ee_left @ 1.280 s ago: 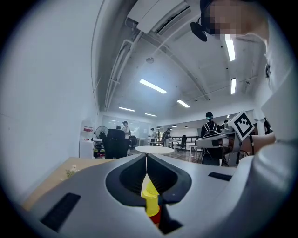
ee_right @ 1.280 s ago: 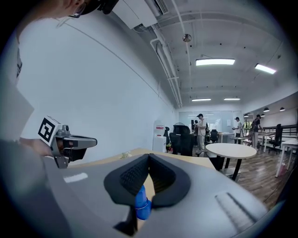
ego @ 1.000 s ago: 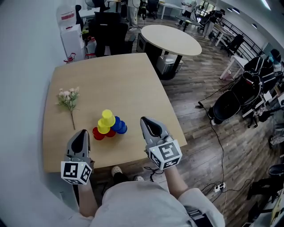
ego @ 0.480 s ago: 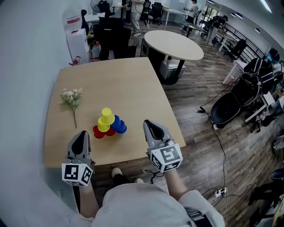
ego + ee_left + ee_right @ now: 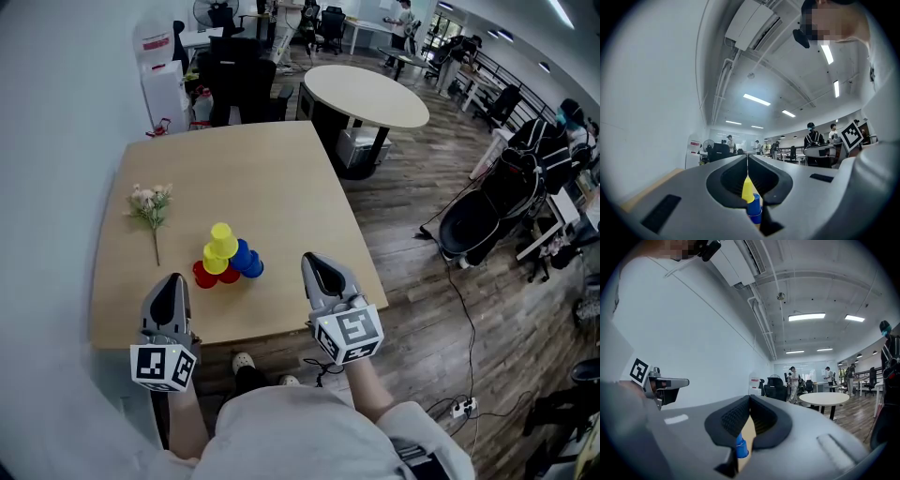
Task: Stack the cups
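Observation:
A small pyramid of cups stands on the wooden table point(image 5: 262, 178) near its front edge: red cups point(image 5: 203, 276) at the left, blue cups point(image 5: 247, 262) at the right, yellow cups point(image 5: 219, 246) on top. Through the jaw gap of the left gripper view I see a yellow cup point(image 5: 747, 191) and a blue cup point(image 5: 755, 209) ahead. The right gripper view shows a blue cup point(image 5: 741, 447). My left gripper point(image 5: 172, 287) hovers shut at the table's front left, apart from the cups. My right gripper point(image 5: 314, 262) is shut at the front right, holding nothing.
A sprig of pale flowers point(image 5: 148, 208) lies on the table's left side. A round white table point(image 5: 367, 92) stands behind, with chairs, desks and people further back. Black prams point(image 5: 487, 211) and a cable lie on the wood floor to the right.
Both grippers have drawn back slightly toward me and away from the cup pyramid. The cups have not moved on the table.

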Available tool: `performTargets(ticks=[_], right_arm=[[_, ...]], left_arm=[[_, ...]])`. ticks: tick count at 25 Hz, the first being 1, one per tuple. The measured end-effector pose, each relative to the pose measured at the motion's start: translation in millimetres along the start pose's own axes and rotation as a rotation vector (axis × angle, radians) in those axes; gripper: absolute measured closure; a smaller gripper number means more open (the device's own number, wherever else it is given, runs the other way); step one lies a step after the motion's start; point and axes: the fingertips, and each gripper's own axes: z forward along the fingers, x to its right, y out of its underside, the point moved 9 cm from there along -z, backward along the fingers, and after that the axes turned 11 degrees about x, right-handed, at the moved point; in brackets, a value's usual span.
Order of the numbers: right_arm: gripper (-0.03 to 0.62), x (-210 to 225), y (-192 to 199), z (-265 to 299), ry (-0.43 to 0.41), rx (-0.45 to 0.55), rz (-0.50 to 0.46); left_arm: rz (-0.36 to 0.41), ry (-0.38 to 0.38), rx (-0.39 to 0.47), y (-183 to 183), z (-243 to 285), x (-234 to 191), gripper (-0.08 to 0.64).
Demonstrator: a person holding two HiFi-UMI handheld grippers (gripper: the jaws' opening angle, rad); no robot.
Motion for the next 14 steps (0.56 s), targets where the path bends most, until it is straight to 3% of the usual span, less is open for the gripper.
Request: performTargets(ticks=[14], right_arm=[[0.580,-0.4,-1.8,0.4,-0.010,0.001,0.005]], left_arm=[[-0.005,-0.022,0.003,-6.3,-0.7,3.4,0.549]])
